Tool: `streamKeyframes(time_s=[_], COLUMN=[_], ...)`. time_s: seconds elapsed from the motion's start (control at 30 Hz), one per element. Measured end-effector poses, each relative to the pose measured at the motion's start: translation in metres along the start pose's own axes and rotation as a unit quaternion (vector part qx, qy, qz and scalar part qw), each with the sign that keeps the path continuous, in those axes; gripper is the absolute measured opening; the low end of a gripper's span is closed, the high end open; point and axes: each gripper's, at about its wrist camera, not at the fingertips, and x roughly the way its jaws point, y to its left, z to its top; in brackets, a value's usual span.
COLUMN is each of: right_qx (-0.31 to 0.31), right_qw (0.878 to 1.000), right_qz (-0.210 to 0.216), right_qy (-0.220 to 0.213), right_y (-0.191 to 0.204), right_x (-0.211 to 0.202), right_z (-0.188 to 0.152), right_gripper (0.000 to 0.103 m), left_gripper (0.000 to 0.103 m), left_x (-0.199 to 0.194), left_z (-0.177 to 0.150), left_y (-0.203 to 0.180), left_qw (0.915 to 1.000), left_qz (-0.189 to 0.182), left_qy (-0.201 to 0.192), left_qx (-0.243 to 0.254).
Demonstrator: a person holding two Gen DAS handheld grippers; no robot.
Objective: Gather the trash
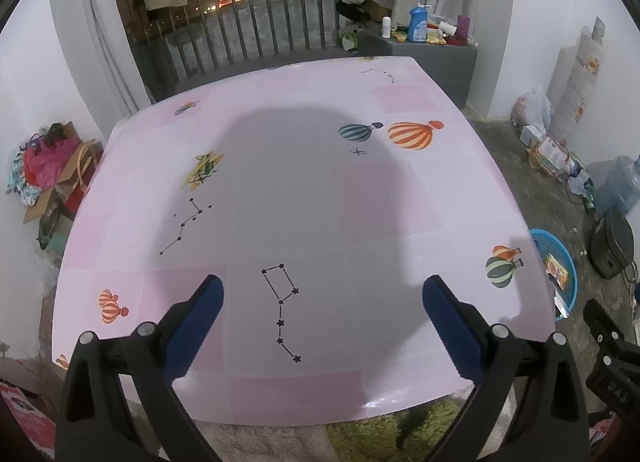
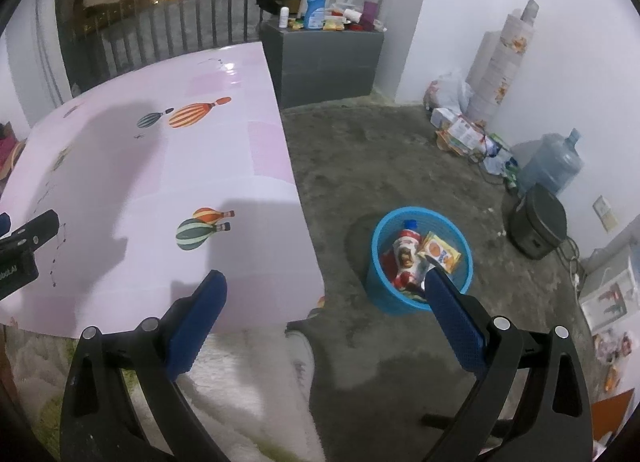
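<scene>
Trash, a bottle (image 2: 406, 252) and an orange packet (image 2: 440, 252), lies in the blue basket (image 2: 416, 218) on the floor beside the table (image 2: 168, 166). Left gripper (image 1: 322, 288) and right gripper (image 2: 326, 282) both gape, empty. A careless swing could tip the basket.

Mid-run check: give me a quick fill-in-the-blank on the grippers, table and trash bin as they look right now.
1. Both the left gripper and right gripper are ____.
2. The bin stands on the ____, beside the table.
3. The bin's colour is ____.
4. A bottle lies ____ the bin.

Missing words: open; floor; blue; inside
</scene>
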Motion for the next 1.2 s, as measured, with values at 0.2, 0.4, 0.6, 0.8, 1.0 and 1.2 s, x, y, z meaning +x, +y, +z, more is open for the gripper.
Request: streamKeyframes(time_s=[0.2, 0.4, 0.6, 0.8, 1.0, 1.2], right_qx=[0.005, 0.007, 0.02, 0.021, 0.021, 0.02], right_qw=[1.0, 1.0, 1.0, 1.0, 1.0, 1.0], right_qz=[0.002, 0.001, 0.002, 0.002, 0.003, 0.002], right_qy=[-0.006, -0.005, 0.001, -0.001, -0.001, -0.001], right_y=[-0.001, -0.002, -0.005, -0.007, -0.008, -0.008], right_x=[-0.003, -0.005, -0.005, -0.005, -0.006, -0.006], right_z=[0.0, -0.001, -0.004, -0.004, -0.003, -0.003], right_gripper=[0.095, 0.095, 0.095, 0.095, 0.095, 0.095], left_gripper=[0.098, 0.097, 0.097, 0.097, 0.097, 0.097], left_x=[-0.001, -0.003, -0.005, -0.006, -0.006, -0.007], left_z=[-0.001, -0.002, -0.006, -0.007, -0.007, -0.008], left_y=[-0.002, -0.006, -0.01, -0.012, -0.013, -0.013], left_qw=[1.0, 1.0, 0.9999, 0.9998, 0.9998, 0.9998], left_qz=[0.0, -0.001, -0.005, -0.009, -0.009, -0.008], left_qy=[0.001, 0.0, 0.0, -0.001, -0.001, -0.001], left_qx=[0.004, 0.008, 0.013, 0.019, 0.019, 0.018])
